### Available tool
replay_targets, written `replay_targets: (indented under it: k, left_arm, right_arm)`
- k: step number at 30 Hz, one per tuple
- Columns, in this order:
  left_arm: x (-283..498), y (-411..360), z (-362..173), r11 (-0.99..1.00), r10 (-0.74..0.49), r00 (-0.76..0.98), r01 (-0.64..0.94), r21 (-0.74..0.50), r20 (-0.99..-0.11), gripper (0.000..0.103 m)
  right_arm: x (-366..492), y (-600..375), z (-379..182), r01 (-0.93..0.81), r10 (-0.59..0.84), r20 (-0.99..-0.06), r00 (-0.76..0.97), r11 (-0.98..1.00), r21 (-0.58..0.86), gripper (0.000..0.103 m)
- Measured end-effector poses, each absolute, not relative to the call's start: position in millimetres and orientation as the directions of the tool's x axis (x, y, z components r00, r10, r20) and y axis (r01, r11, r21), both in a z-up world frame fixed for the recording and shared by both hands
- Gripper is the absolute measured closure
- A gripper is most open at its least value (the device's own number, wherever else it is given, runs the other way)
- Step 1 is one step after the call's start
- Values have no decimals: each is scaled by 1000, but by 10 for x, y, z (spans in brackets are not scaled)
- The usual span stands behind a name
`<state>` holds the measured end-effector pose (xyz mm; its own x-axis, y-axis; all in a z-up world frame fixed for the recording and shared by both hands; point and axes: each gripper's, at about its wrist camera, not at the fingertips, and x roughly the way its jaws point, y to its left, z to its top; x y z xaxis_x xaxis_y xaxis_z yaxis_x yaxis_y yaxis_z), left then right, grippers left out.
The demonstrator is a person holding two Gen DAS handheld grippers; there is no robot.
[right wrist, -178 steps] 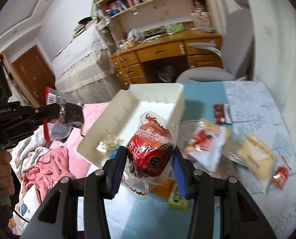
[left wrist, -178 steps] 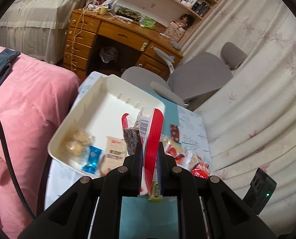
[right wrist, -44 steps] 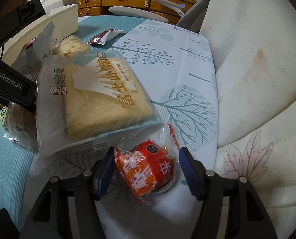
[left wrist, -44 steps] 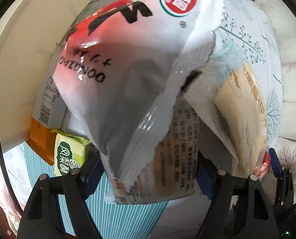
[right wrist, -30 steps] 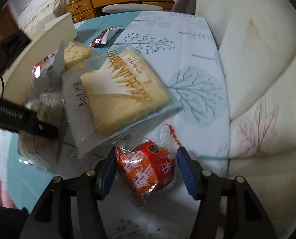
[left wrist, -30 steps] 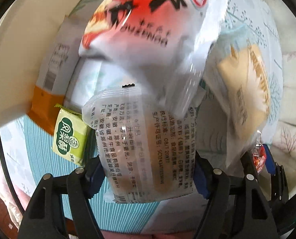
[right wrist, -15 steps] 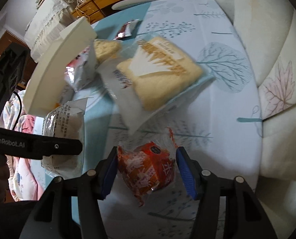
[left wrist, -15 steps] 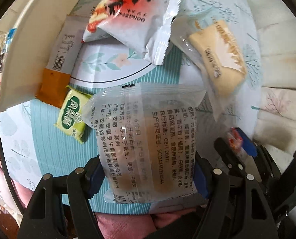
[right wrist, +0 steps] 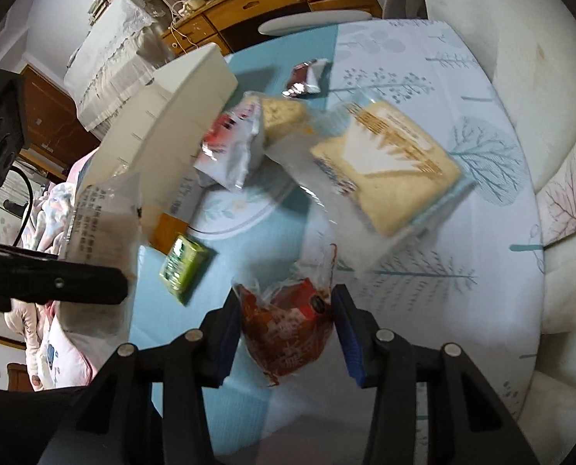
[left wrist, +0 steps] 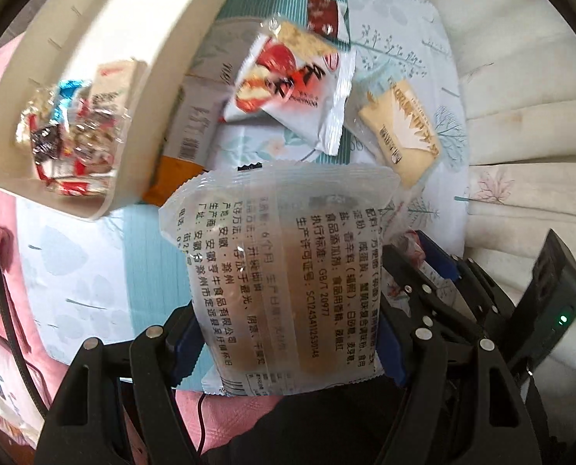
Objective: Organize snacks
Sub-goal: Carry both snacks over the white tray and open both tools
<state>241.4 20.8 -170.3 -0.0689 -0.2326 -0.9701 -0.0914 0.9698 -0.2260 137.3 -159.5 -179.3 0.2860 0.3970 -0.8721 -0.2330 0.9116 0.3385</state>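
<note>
My left gripper (left wrist: 288, 345) is shut on a clear packet (left wrist: 284, 271) with a brown cake inside, held well above the table. My right gripper (right wrist: 286, 321) has its jaws closing on a small red-orange snack packet (right wrist: 288, 329), and both blue pads press its sides. The white tray (left wrist: 164, 58) at upper left holds several small snacks (left wrist: 74, 128). Loose on the tablecloth lie a white-and-red packet (left wrist: 291, 89), a sandwich-cake packet (right wrist: 388, 162), a dark red sachet (right wrist: 303, 77), a green packet (right wrist: 183, 267) and an orange-ended box (left wrist: 171, 178).
Cream cushions (right wrist: 559, 155) border the table's right side. Pink bedding (left wrist: 1, 271) lies along its left edge. A wooden desk (right wrist: 249, 11) and a grey chair (right wrist: 315, 19) stand beyond the far end. A black cable (left wrist: 12, 329) hangs by the left gripper.
My left gripper rose with the clear packet, so the table looks farther off and the tray came into view. The right gripper's jaws narrowed on the red packet and it shifted left.
</note>
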Motion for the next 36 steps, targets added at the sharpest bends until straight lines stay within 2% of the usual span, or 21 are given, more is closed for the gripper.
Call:
replay_targets:
  k: [5,18,30,36]
  left_arm:
    - [2399,540,-1378,971,-235,-21,-56,-233,-972,30]
    - [2508,1406,-932,978,-198,100,-46,-203,-975,29]
    - [2734,2193,-817,983,-170,221,-37,-182,-960,29]
    - [2828,2549,-798,986,-152,288,-29,-167,-945,29]
  right_arm:
    - [1366,-1314,-1658,-253,416,-854,312,903,348,58]
    - [1493,-429,-1175,-353,478,-777,409,868,348,58]
    - [1642,299,-843,-393,521,-678,519,850,352,58]
    - [1758,605,-828,-390,507,-660,554,859,332,57]
